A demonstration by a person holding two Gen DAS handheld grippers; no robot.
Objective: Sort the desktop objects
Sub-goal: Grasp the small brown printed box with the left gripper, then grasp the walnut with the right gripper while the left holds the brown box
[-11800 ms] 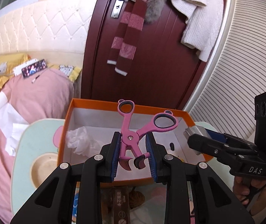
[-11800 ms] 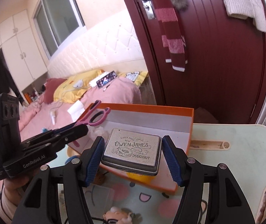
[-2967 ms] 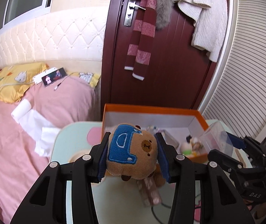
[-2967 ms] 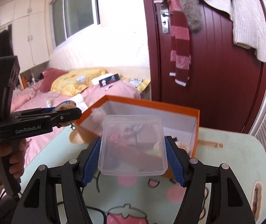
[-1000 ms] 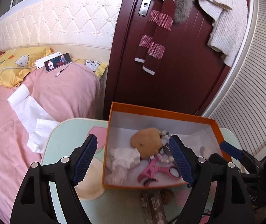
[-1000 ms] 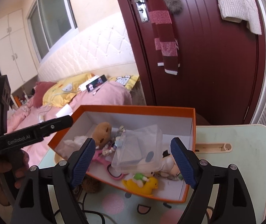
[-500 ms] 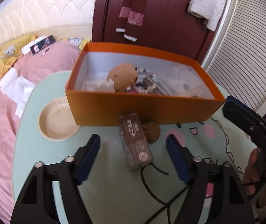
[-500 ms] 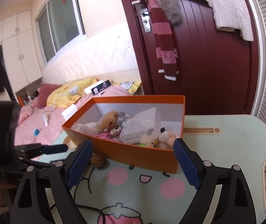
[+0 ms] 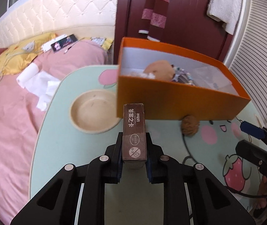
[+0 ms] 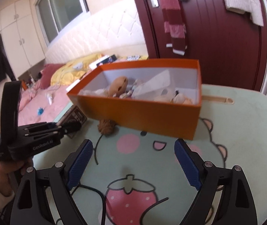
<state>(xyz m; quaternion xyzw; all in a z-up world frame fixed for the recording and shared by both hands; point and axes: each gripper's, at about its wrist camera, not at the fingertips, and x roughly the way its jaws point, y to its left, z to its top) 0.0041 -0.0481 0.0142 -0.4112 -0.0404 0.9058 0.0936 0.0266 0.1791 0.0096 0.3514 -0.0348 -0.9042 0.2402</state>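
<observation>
My left gripper (image 9: 134,155) is shut on a brown card box (image 9: 134,131) with white print, in front of the orange box (image 9: 180,99). The orange box (image 10: 142,112) holds a plush bear (image 9: 160,70), a clear plastic tub (image 10: 156,86) and several small toys. A brown fuzzy ball (image 9: 189,126) lies on the table against the orange box's front wall; it also shows in the right wrist view (image 10: 106,126). My right gripper (image 10: 133,159) is open and empty above the table mat. In that view the left gripper (image 10: 58,128) holds the card box (image 10: 73,118) at the left.
A beige round dish (image 9: 94,111) sits on the mint cartoon table (image 10: 236,131) left of the orange box. A black cable (image 10: 96,193) runs over the table. A pink bed (image 9: 11,103) lies left of the table; a dark red door (image 10: 217,37) stands behind.
My left gripper has closed on the brown card box, which lay on the table between its open fingers half a second ago. My right gripper has come lower and closer to the table.
</observation>
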